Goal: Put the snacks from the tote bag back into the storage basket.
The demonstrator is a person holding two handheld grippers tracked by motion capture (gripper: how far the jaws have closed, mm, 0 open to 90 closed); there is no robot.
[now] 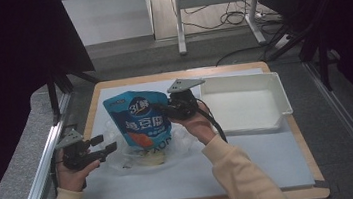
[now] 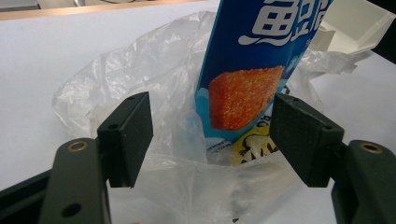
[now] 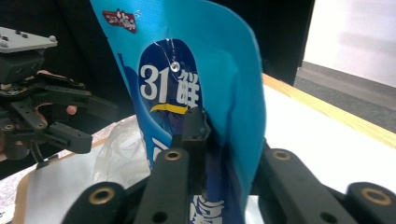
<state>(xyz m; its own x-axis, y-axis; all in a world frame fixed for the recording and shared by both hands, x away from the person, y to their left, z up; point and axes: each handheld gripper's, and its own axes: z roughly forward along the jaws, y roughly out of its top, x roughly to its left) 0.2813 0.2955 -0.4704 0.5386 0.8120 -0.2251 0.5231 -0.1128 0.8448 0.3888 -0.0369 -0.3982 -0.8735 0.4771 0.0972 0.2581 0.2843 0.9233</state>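
My right gripper (image 1: 165, 109) clamped on edge of blue snack pouch (image 1: 139, 119); pouch upright, bottom end inside clear plastic bag (image 1: 136, 157) on white mat (image 1: 252, 161); yellow packet (image 2: 254, 148) also in bag beside pouch; my left gripper (image 1: 105, 144) with jaws apart, holding nothing, at bag's left rim; white tray (image 1: 277, 93) well apart, at mat's right.
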